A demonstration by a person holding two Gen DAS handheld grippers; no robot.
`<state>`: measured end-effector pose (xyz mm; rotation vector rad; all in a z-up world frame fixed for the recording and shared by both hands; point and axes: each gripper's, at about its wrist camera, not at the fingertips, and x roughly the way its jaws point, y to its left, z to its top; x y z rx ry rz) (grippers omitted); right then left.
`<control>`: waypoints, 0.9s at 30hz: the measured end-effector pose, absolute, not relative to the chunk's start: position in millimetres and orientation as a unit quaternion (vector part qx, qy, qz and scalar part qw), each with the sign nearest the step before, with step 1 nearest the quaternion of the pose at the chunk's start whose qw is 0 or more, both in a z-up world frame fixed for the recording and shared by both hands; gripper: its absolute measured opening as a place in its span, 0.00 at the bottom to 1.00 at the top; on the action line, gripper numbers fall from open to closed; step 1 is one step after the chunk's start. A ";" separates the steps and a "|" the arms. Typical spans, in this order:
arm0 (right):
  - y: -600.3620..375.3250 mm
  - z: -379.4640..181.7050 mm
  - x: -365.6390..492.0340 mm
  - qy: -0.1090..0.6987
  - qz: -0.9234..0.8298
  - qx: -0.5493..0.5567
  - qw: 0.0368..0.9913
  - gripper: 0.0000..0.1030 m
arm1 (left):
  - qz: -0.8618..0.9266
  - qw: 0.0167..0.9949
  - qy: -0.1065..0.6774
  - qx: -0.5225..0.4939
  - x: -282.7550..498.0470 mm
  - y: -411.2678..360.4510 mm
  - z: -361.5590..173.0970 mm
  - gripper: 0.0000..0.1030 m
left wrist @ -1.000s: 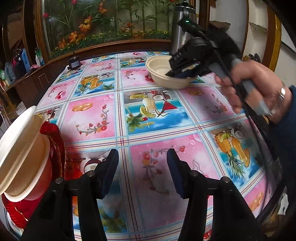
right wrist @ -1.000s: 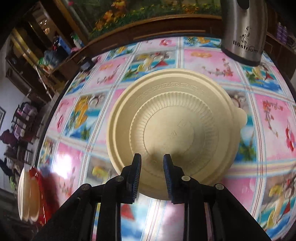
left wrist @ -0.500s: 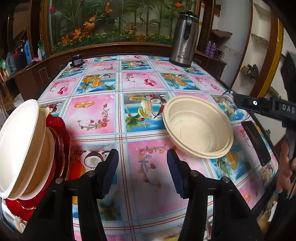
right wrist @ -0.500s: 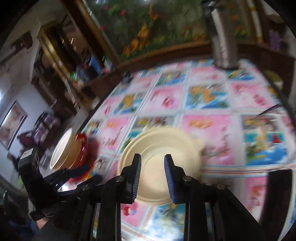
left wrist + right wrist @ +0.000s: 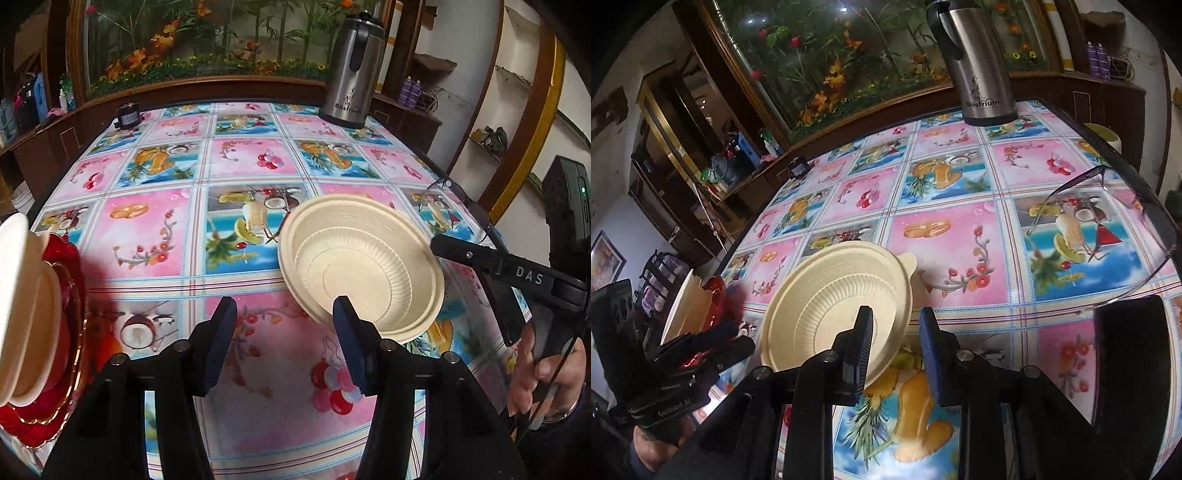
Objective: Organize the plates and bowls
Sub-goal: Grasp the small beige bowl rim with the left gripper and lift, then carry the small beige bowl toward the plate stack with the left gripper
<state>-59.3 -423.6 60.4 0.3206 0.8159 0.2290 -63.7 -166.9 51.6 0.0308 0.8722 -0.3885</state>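
A cream bowl [image 5: 362, 266] hangs tilted above the patterned table [image 5: 155, 236], its inside turned toward the left wrist camera. My right gripper [image 5: 895, 317] is shut on its near rim, and the bowl [image 5: 827, 306] fills the space to the left of the fingers. My left gripper [image 5: 284, 314] is open just left of the bowl, with nothing between its fingers. At the table's left edge several cream bowls [image 5: 22, 306] lean stacked on red plates [image 5: 72, 291]. In the right wrist view that stack [image 5: 685, 306] stands behind the left gripper.
A steel thermos jug [image 5: 351, 74] stands at the far right of the table. A small black device [image 5: 127, 114] sits at the far left. Eyeglasses [image 5: 1108, 229] and a flat black object [image 5: 1126, 354] lie near the right edge. A hand [image 5: 543, 365] holds the right gripper.
The right gripper has carried the cream bowl from beside the jug to the near middle of the table, next to the left gripper. The left gripper shifted a little, still open.
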 end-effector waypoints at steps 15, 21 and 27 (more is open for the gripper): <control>-402.2 39.6 -65.2 0.416 0.133 0.159 0.886 0.15 | -0.161 0.901 0.395 0.082 -63.9 -184.1 33.7 0.24; -400.1 42.0 -74.5 0.405 0.126 0.165 0.890 0.10 | -0.151 0.913 0.364 0.100 -74.9 -186.2 40.5 0.24; -396.7 42.4 -80.9 0.403 0.125 0.169 0.891 0.10 | -0.145 0.924 0.337 0.110 -84.4 -183.9 49.6 0.24</control>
